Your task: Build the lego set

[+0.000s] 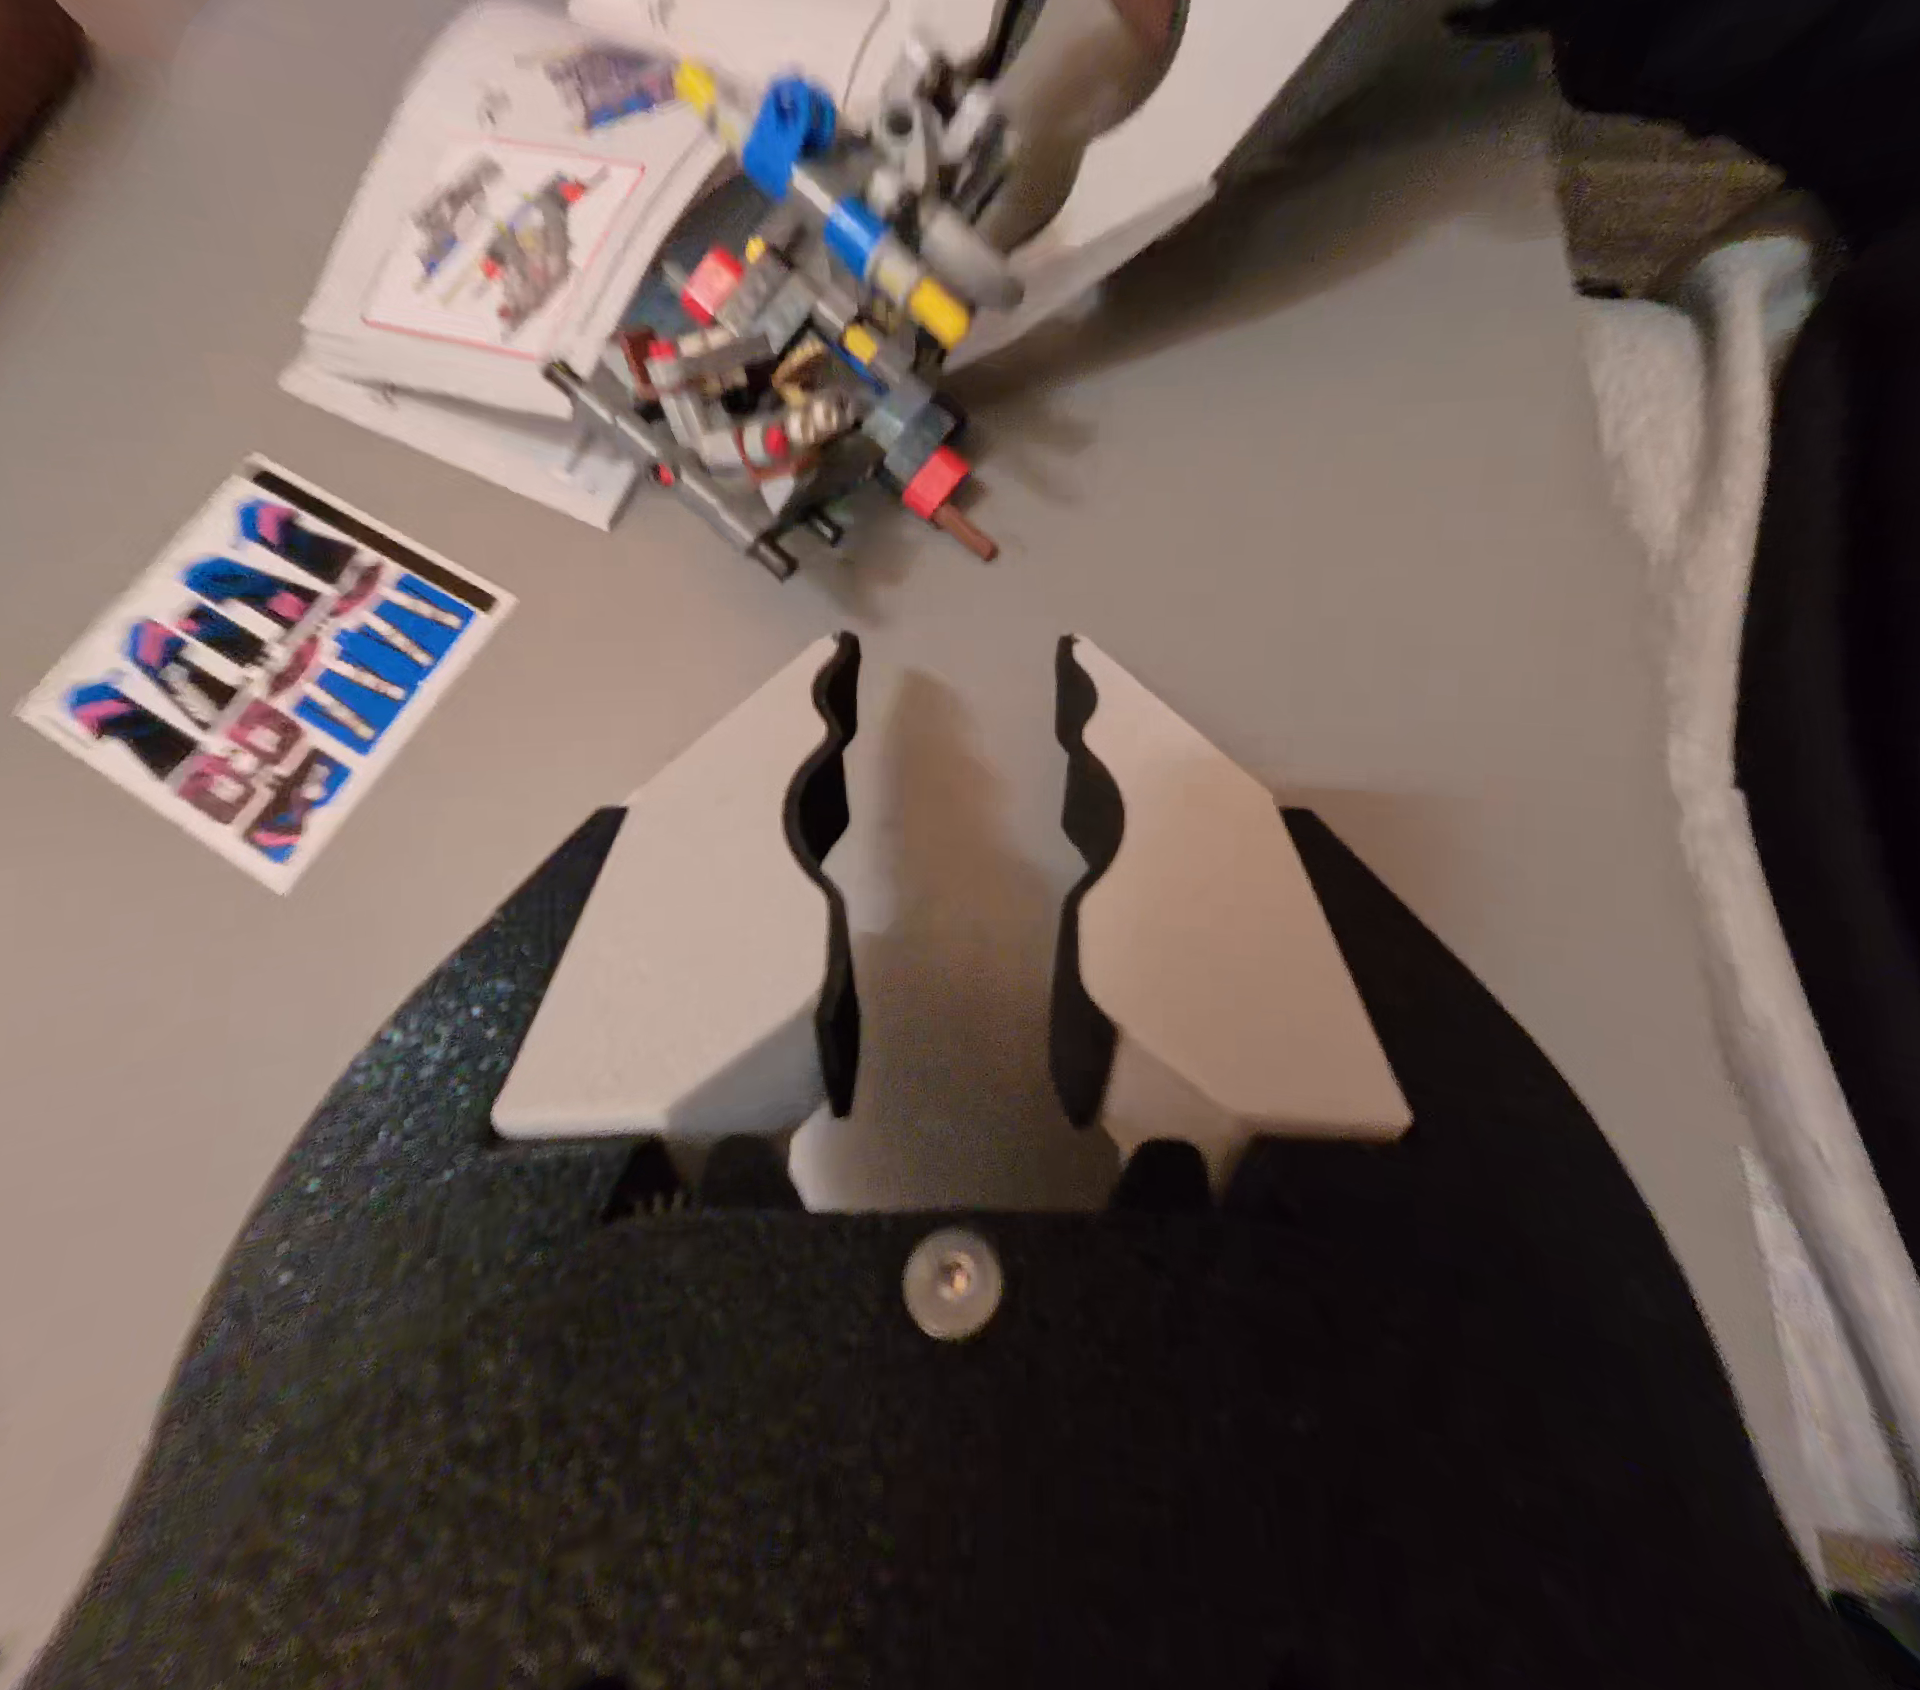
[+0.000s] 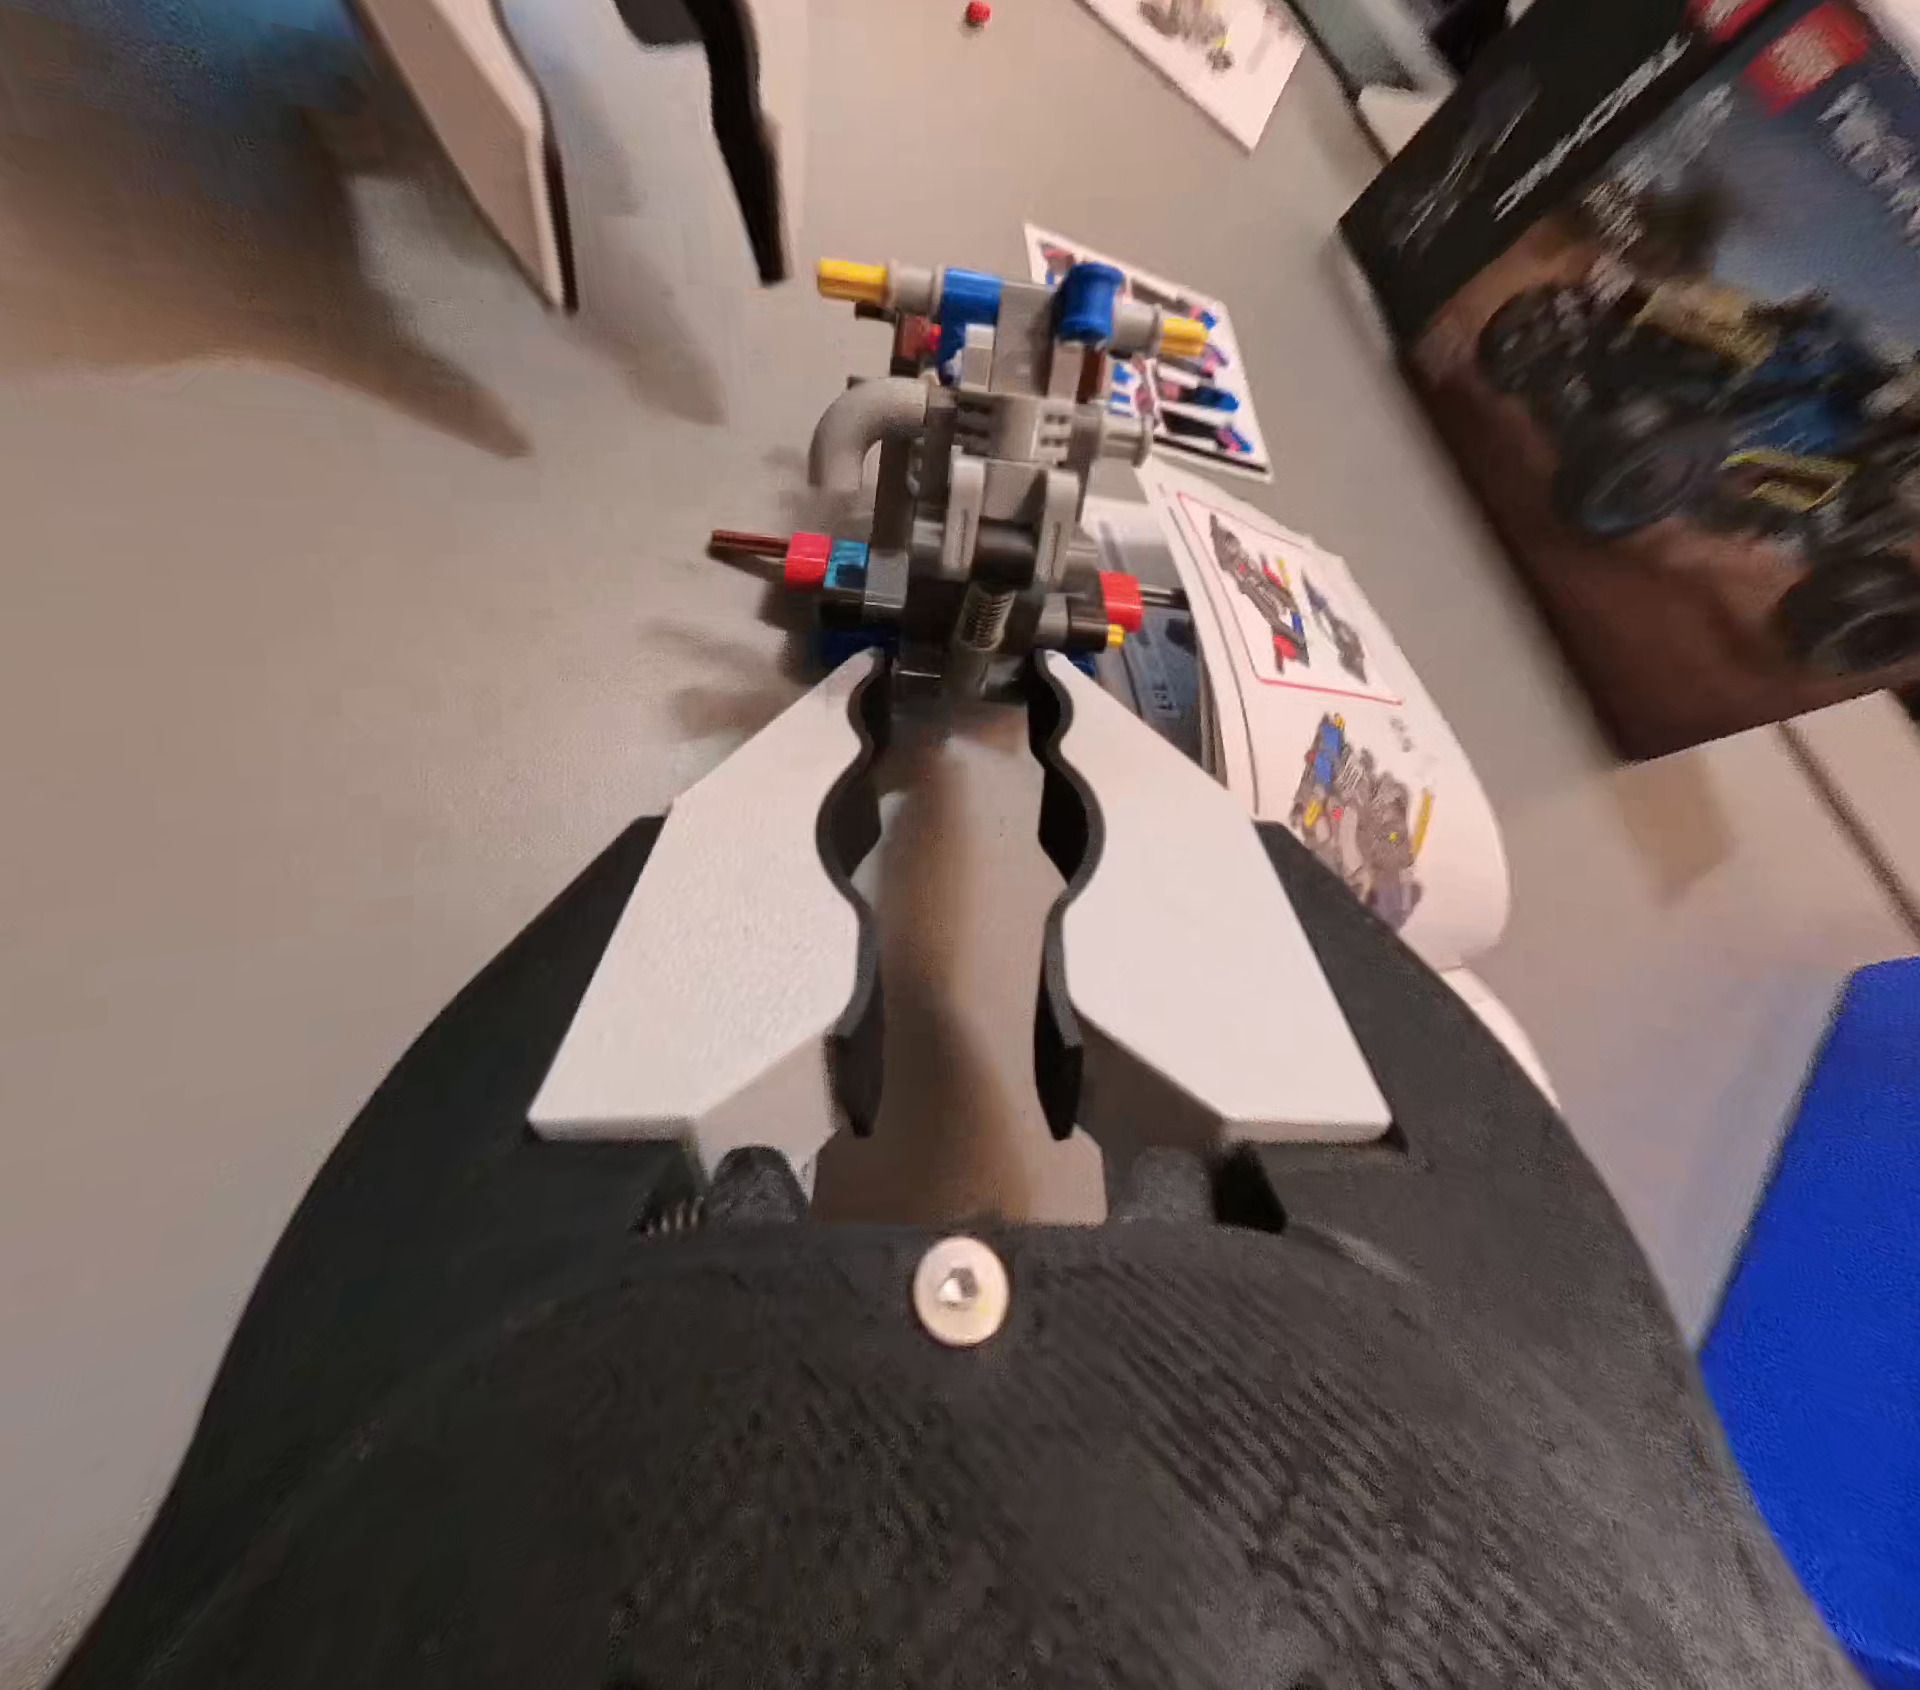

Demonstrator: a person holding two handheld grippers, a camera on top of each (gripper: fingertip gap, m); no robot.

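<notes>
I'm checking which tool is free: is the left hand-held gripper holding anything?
No, the left hand-held gripper is open and empty above the bare grey table, short of the lego assembly.

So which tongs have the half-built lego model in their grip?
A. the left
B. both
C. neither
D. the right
D: the right tongs clamp the lego model at its base, while the left tongs hang open and empty.
</notes>
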